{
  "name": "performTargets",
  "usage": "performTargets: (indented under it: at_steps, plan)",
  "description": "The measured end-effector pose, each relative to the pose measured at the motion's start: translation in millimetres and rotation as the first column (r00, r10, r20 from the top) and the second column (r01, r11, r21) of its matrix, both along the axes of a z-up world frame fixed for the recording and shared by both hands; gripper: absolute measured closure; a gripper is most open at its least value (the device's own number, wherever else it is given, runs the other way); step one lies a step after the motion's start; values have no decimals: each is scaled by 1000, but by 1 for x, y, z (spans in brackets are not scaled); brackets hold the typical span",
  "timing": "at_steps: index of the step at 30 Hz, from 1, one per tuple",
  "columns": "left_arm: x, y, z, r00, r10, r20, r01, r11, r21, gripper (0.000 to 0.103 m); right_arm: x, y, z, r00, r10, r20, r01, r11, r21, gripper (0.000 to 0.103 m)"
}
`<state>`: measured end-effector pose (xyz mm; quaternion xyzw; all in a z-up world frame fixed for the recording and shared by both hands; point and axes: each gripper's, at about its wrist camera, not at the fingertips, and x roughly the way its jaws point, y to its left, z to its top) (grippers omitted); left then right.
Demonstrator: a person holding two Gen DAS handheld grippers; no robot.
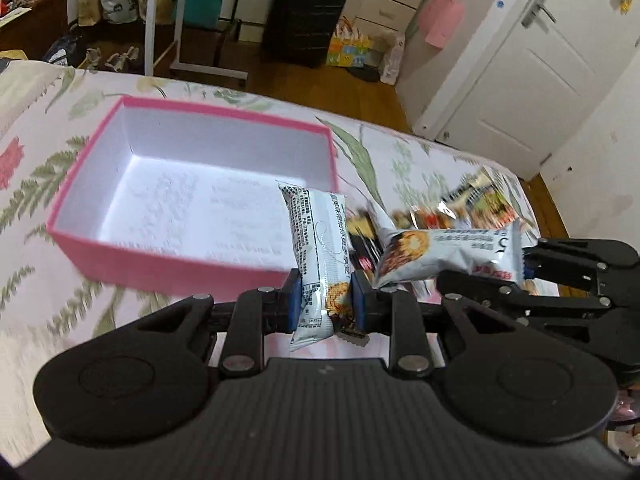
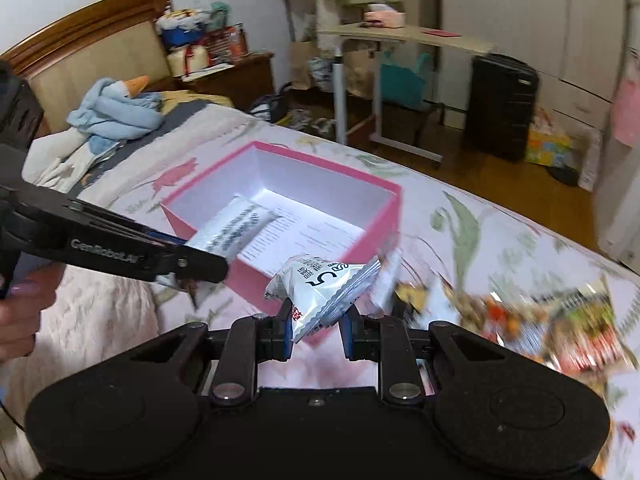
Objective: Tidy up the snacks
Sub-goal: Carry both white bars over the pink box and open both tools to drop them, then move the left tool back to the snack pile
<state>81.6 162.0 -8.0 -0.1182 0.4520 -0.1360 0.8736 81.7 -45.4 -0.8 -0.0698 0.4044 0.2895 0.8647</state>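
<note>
Sorting appears barely begun: the pink box (image 1: 120, 258) on the bed holds no snacks yet, the left gripper (image 1: 324, 304) and right gripper (image 2: 316, 330) each pinch a white snack packet near it, and a loose snack pile (image 2: 560, 324) waits beside it.

The box (image 1: 120, 258) is pink outside and white inside, its floor printed with faint grey text. The bedsheet (image 1: 52, 168) under it is pale pink with green leaves and red-pink flowers. Both snack packets (image 1: 320, 248) (image 2: 326, 288) are white with black print, and one (image 1: 444, 254) shows a golden-brown biscuit picture. Both grippers (image 1: 323, 304) (image 2: 316, 330) are black with blue pads (image 1: 292, 304). The loose snack pile (image 2: 560, 328) is orange, red, yellow and green. The suitcase (image 1: 306, 16) is black.
</note>
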Motion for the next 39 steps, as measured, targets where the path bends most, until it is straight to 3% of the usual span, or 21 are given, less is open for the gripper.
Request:
performTargets:
  at_steps: [7, 11, 14, 18, 20, 23, 24, 25, 27, 29, 32, 35, 39]
  plan:
    - [65, 19, -21, 998, -55, 35, 55, 998, 0, 78, 88, 56, -31, 978, 167, -129, -182, 976, -118, 77]
    - [105, 25, -48, 996, -84, -4, 84, 996, 16, 78, 124, 77, -55, 967, 195, -163, -227, 952, -206, 77]
    - [129, 28, -75, 993, -105, -62, 105, 994, -1, 78, 135, 86, -66, 952, 238, -195, -280, 932, -231, 77]
    - [143, 30, -102, 992, -91, -90, 90, 996, -11, 78, 150, 106, -88, 919, 333, -211, -390, 849, -356, 76]
    - [150, 30, -111, 992, -79, -97, 78, 997, -17, 78, 162, 113, -98, 912, 322, -254, -399, 840, -369, 76]
    - [158, 29, -120, 993, -70, -93, 68, 997, -18, 79, 170, 119, -108, 914, 325, -243, -399, 826, -397, 75]
    - [159, 28, -122, 994, -59, -90, 58, 998, -17, 77, 173, 121, -110, 921, 316, -228, -385, 825, -413, 71]
    - [159, 27, -123, 996, -36, -87, 35, 999, -10, 71, 172, 122, -112, 930, 304, -206, -365, 824, -434, 57]
    - [160, 28, -123, 997, -20, -80, 19, 1000, -7, 62, 168, 121, -110, 949, 279, -146, -314, 832, -457, 42]
    - [159, 32, -121, 997, -18, -69, 17, 1000, -10, 51, 162, 117, -104, 958, 272, -92, -284, 847, -449, 41]
    - [155, 39, -114, 998, -33, -60, 33, 999, -3, 51, 149, 103, -84, 968, 250, -31, -241, 884, -401, 39]
    - [142, 39, -102, 997, -74, -38, 76, 995, 62, 51, 131, 83, -58, 975, 221, 25, -198, 915, -352, 33]
    - [119, 33, -80, 990, -144, -7, 143, 978, 152, 51, 109, 53, -31, 988, 153, 13, -142, 946, -293, 32]
